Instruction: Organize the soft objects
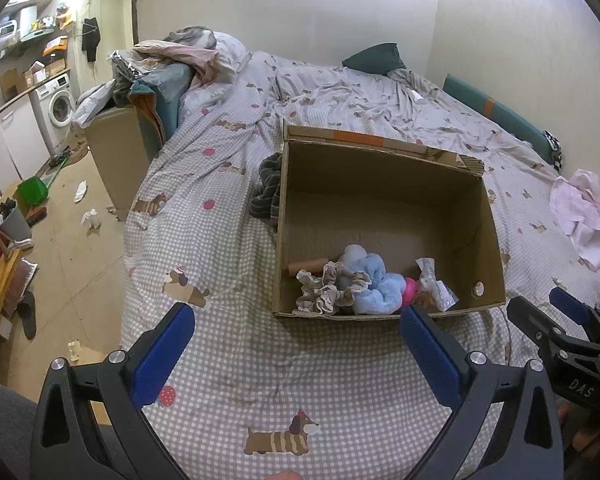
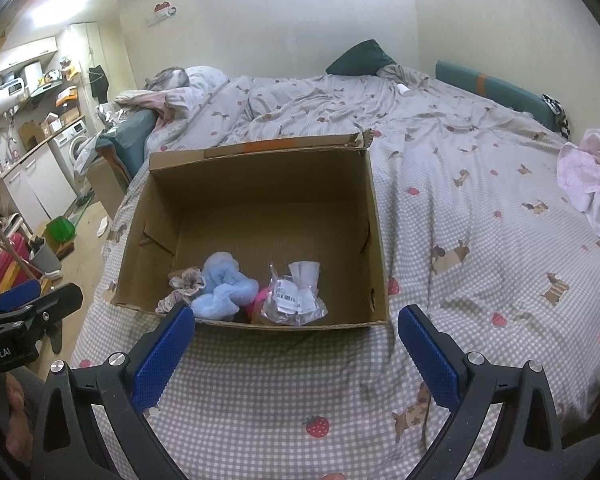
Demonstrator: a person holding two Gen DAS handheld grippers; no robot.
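While both tools sit empty with jaws spread wide, I judge the next pick is the pale pink crumpled cloth (image 2: 592, 176), far off ahead-right of my right gripper (image 2: 296, 344); I should pinch a raised fold. Just ahead of my left gripper (image 1: 296, 344) is the open brown cardboard box (image 1: 384, 316), already holding soft items.

Bright overhead glare on upper wall, soft shadows, sharp focus, fisheye-bent dark corners

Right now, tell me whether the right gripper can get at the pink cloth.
Probably yes: the right gripper is open and empty, and the pink cloth lies uncovered on bare bedspread, though well off to its right.
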